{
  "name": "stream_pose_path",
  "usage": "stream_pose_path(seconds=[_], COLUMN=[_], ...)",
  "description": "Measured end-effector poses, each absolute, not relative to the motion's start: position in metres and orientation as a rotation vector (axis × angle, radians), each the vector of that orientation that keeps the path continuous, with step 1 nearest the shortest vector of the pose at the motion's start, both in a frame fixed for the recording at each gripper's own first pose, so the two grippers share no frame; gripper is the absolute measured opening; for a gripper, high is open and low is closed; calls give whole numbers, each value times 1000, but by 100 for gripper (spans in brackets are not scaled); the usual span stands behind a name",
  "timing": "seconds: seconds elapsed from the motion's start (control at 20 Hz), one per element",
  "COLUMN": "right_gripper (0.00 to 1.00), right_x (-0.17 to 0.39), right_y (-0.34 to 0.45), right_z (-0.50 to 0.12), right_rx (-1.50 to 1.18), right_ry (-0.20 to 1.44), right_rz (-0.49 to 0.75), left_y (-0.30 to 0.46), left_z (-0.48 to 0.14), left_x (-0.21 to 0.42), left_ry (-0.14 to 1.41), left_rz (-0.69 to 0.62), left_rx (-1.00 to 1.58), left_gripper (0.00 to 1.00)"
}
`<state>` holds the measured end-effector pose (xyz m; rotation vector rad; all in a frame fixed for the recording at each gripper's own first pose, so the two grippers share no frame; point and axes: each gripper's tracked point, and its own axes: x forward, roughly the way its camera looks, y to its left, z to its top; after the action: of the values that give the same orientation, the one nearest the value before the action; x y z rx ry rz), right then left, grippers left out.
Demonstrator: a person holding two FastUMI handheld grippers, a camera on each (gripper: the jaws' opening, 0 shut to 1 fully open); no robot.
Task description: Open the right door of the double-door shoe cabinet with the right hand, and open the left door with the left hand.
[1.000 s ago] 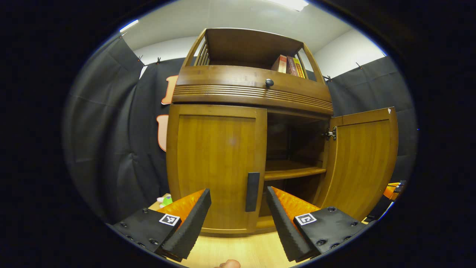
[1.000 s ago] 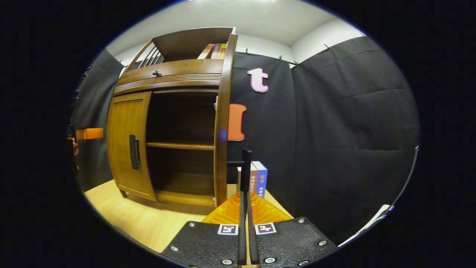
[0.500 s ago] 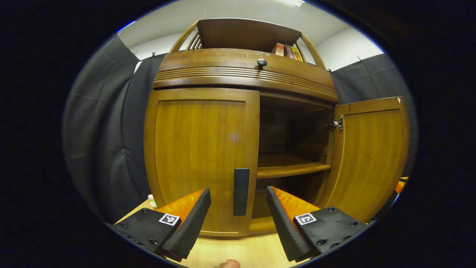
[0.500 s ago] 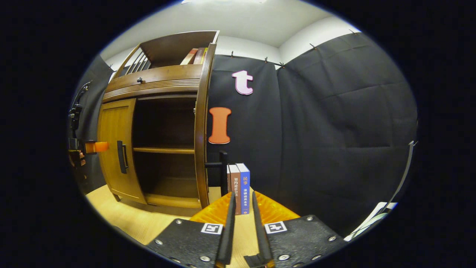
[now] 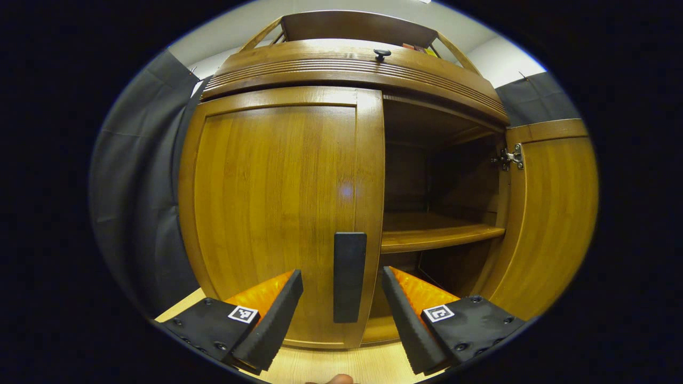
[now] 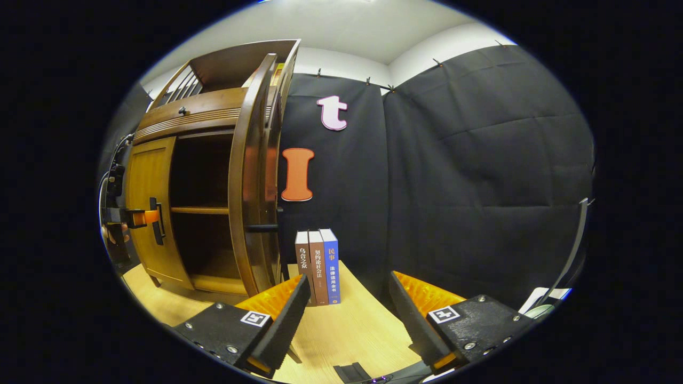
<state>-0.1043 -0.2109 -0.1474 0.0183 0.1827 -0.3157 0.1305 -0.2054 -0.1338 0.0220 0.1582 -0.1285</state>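
The wooden shoe cabinet point(image 5: 341, 69) stands close in the left gripper view. Its left door point(image 5: 277, 213) is closed, with a dark vertical handle point(image 5: 349, 276) at its inner edge. My left gripper point(image 5: 341, 298) is open, and the handle sits between its fingers, a little beyond the fingertips. The right door point(image 5: 549, 213) is swung wide open, baring a shelf point(image 5: 437, 234). In the right gripper view my right gripper point(image 6: 347, 304) is open and holds nothing, to the right of the open right door point(image 6: 251, 176). The left gripper point(image 6: 136, 217) shows far off by the left door's handle point(image 6: 157, 221).
Three upright books point(image 6: 319, 266) stand on the light wooden table point(image 6: 347, 336) right of the cabinet, just ahead of my right gripper. A drawer knob point(image 5: 382, 53) sits above the doors. Black cloth walls close in behind and to both sides.
My left gripper has moved closer until the left door's handle sits between its fingers. My right gripper has let go of the right door's handle, opened wide, and drawn off to the right.
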Motion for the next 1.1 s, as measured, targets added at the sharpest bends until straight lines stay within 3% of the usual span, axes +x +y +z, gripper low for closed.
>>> stream_pose_path(seconds=[0.05,0.3,0.45,0.7,0.95,1.0,1.05,1.1], right_gripper=[100,100,100,100,100,93,100,93], right_x=[-103,-107,-110,-109,-110,-110,-111,-112], right_y=[-211,-219,-219,-214,-209,-207,-204,-202], right_z=[-146,-141,-142,-141,-133,-131,-131,-130], right_rx=[21,37,31,37,27,25,25,26], right_ry=[180,161,164,161,150,151,153,153], right_rz=[-322,-346,-351,-343,-344,-341,-337,-333], left_y=[-207,-211,-214,-215,-213,-213,-213,-213], left_z=[-135,-142,-147,-153,-152,-152,-152,-151], left_x=[134,145,152,157,153,153,153,152], left_ry=[155,160,170,168,164,162,165,165], left_rz=[-133,-142,-146,-169,-203,-205,-205,-201], left_rx=[25,33,23,-29,-45,-27,-9,2], left_gripper=[96,95,85,54,46,46,38,37])
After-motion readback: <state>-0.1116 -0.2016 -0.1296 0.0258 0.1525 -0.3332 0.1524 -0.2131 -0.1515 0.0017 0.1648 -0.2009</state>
